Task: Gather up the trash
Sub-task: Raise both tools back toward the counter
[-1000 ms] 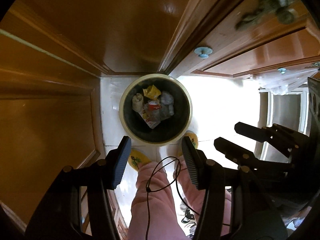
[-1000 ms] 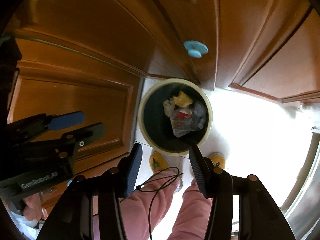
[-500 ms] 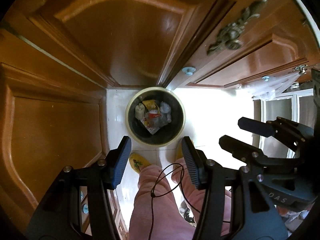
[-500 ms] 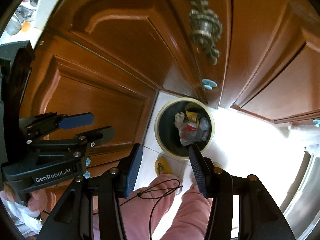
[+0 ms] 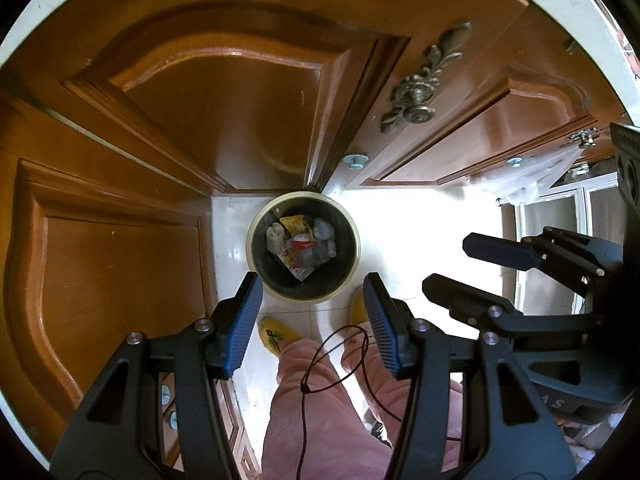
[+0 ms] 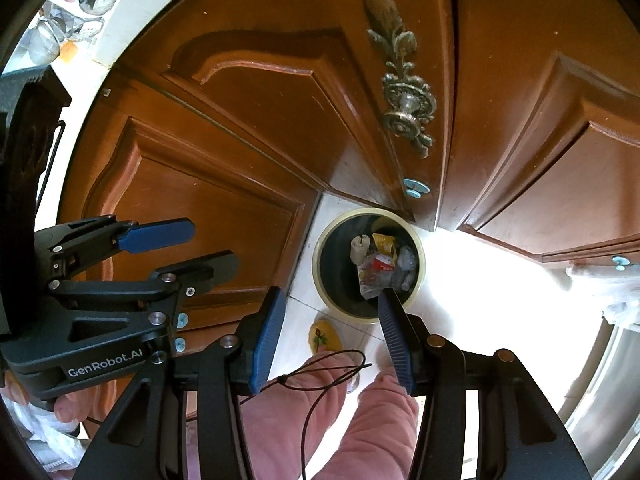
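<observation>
A round bin with a cream rim (image 5: 253,240) stands on the white floor in the corner of the cabinets, far below both grippers. Inside lies trash (image 5: 301,246): a yellow wrapper, a red and white packet, crumpled tissue and clear plastic. My left gripper (image 5: 312,280) points straight down over the bin, open, with nothing between its blue pads. To its right hangs my right gripper (image 5: 448,262), also open and empty. The right wrist view shows the same bin (image 6: 334,264) and trash (image 6: 378,264) beyond the right gripper (image 6: 330,296), with the left gripper (image 6: 212,245) at the left.
Brown wooden cabinet doors surround the bin, with an ornate brass handle (image 5: 416,92) on one. The person's pink trouser legs (image 5: 316,392) and yellow slippers (image 5: 278,334) stand just before the bin. A thin black cord (image 5: 336,356) dangles there. A clear plastic bag (image 5: 528,176) hangs at right.
Both grippers have risen. The bin now looks smaller and farther below, and the brass handle and white counter edge have come into view. Both jaws stand as wide as before.
</observation>
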`<state>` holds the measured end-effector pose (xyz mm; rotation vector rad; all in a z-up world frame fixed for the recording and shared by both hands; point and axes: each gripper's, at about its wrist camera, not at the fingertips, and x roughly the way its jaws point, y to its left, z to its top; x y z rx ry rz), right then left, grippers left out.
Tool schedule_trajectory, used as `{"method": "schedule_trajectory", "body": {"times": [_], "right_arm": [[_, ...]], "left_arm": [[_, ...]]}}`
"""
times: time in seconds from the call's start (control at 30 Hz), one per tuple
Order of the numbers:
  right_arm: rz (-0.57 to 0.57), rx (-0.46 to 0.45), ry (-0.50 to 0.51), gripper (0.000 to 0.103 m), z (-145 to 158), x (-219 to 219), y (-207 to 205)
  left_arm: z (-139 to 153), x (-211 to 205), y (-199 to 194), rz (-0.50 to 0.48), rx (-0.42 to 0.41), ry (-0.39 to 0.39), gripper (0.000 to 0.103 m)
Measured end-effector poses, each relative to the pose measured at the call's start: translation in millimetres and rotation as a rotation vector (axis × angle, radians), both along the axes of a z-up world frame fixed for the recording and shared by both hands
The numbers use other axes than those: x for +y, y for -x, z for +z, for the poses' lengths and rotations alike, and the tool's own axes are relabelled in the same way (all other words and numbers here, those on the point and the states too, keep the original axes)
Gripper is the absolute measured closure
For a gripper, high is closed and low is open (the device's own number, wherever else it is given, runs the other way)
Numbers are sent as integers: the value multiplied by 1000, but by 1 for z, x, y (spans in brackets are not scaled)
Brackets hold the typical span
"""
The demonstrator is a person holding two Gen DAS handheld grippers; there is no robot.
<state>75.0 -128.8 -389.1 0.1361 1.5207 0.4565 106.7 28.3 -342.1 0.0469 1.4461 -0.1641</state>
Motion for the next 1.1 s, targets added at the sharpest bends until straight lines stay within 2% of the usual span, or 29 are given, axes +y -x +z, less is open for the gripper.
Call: {"method": "schedule_trajectory", "body": {"times": [0.23,0.73,1.1], "right_arm": [[32,-40,-10,54,30,-5,-6],[79,-288,-90,54,165,-31,-41],[70,-404,-147,54,228,-51,-86]], "left_arm": [[32,-7,2,10,-36,9,54],[155,-18,-15,61,-248,-12,54],[224,-14,-48,124,-378,-38,54]]}}
